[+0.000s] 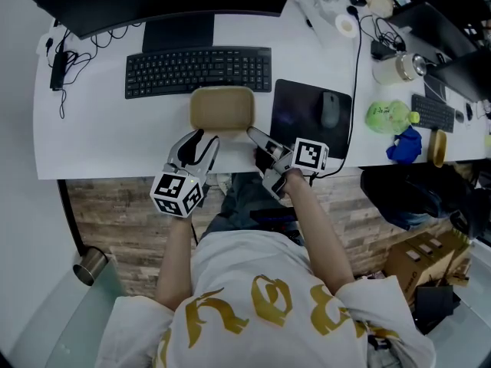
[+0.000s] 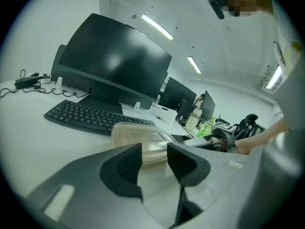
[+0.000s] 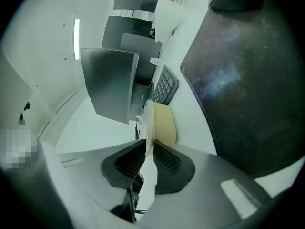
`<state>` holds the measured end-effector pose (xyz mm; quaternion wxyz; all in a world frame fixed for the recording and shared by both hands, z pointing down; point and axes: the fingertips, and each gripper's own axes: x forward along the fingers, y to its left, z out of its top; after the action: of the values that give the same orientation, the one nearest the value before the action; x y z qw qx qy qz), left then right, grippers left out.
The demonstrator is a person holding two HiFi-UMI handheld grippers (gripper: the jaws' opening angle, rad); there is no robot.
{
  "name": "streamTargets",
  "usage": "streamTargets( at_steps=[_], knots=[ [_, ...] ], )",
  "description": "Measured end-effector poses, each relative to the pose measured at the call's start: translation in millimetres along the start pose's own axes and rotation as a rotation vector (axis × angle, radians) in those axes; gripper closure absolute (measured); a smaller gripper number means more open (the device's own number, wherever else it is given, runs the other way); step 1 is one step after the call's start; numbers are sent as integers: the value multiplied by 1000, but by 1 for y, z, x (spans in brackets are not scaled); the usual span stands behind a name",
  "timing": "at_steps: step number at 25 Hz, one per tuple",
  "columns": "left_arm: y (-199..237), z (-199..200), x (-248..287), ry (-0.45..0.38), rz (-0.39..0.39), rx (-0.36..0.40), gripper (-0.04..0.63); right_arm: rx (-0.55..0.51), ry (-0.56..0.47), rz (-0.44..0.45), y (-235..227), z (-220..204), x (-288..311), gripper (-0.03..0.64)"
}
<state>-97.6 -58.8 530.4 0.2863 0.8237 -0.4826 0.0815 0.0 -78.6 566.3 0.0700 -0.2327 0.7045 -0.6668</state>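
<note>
At the frame's lower left of centre, the left gripper (image 1: 201, 139) hovers over the white desk (image 1: 100, 133), its jaws spread wide with nothing between them, just short of the tan rectangular food container with a clear plastic lid (image 1: 222, 107). The container sits in the middle of the frame, below the black keyboard (image 1: 198, 70). At its lower right corner, the right gripper (image 1: 253, 134) has its jaws drawn narrow onto the lid's rim. Right of that lies a black mouse pad (image 1: 303, 121) bearing a grey computer mouse (image 1: 329, 110).

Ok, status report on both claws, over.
Left claw open, facing container. Right claw shut on its rim. Keyboard close behind it.
</note>
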Motion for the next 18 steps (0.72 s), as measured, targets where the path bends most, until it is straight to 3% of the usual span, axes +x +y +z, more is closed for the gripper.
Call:
streamTargets(
  at_steps=[8, 18],
  knots=[
    [0, 4, 1, -1, -6, 6, 432, 4, 22, -128, -11, 0, -6, 537],
    [-2, 7, -3, -7, -11, 9, 433, -37, 7, -117, 5, 2, -5, 543]
  ],
)
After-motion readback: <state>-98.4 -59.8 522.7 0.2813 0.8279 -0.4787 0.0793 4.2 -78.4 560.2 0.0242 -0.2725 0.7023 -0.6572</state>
